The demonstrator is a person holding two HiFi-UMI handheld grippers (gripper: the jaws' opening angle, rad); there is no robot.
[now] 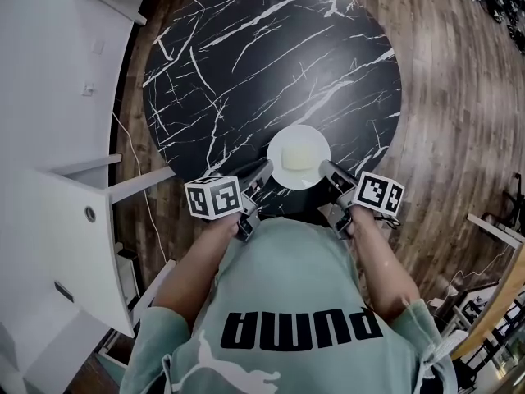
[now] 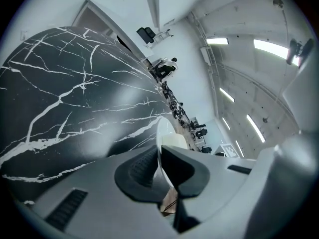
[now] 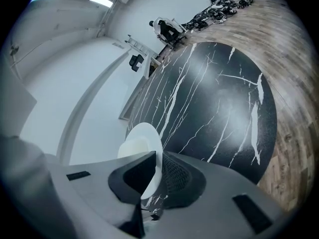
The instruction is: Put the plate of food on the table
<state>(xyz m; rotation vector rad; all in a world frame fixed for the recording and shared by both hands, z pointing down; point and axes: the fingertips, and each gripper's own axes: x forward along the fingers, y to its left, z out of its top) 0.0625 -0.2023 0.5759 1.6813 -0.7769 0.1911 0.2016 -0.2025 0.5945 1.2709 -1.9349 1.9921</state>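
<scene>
A white plate [image 1: 287, 174] with a pale block of food [image 1: 300, 157] on it is over the near edge of the round black marble table [image 1: 246, 64]. My left gripper [image 1: 264, 171] is shut on the plate's left rim [image 2: 160, 148], and my right gripper [image 1: 328, 171] is shut on its right rim [image 3: 154, 173]. In both gripper views the rim runs edge-on between the dark pads [image 2: 139, 171], and the pale food [image 3: 132, 146] shows on the plate. Whether the plate touches the table cannot be told.
White cabinets and a counter [image 1: 57, 138] stand close on the left of the table. Wood flooring [image 1: 459, 97] surrounds the table on the right. A person's green shirt [image 1: 287, 318] fills the bottom of the head view. Office chairs [image 2: 164, 66] stand far off.
</scene>
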